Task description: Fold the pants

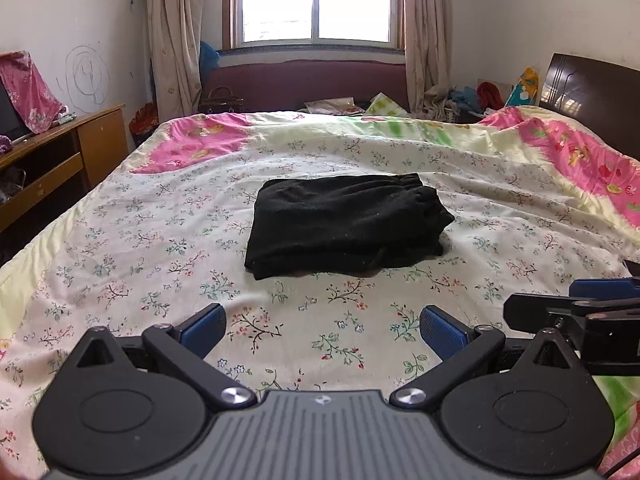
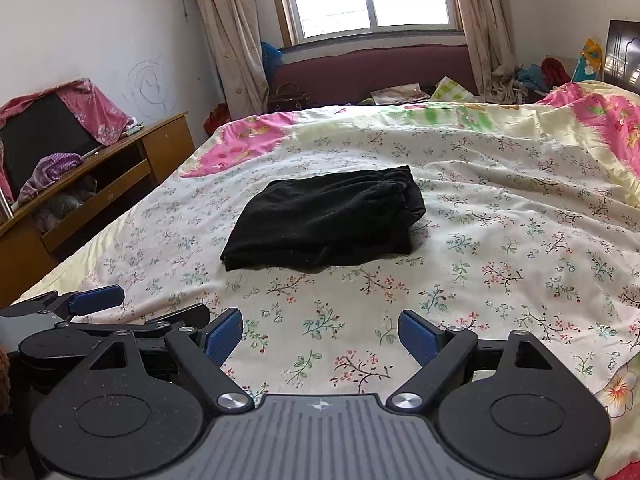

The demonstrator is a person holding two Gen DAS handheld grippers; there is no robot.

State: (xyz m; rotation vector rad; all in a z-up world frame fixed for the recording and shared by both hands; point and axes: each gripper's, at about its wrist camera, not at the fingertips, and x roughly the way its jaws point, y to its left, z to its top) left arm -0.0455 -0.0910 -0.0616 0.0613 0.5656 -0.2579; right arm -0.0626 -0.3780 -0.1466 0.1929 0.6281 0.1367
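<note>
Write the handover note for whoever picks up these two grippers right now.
Left gripper: open, nothing between its fingers, held low over the near part of the floral bedspread.
Right gripper: open and empty too, beside the left one.
Black pants: lying in the middle of the bed as a compact folded stack, elastic waistband on the far right side; neither gripper touches them.
Done: the folding looks complete.
Left: likely nothing beyond a quick check; the near edge layers sit slightly uneven, so tidy them if a neater stack is wanted.
</note>
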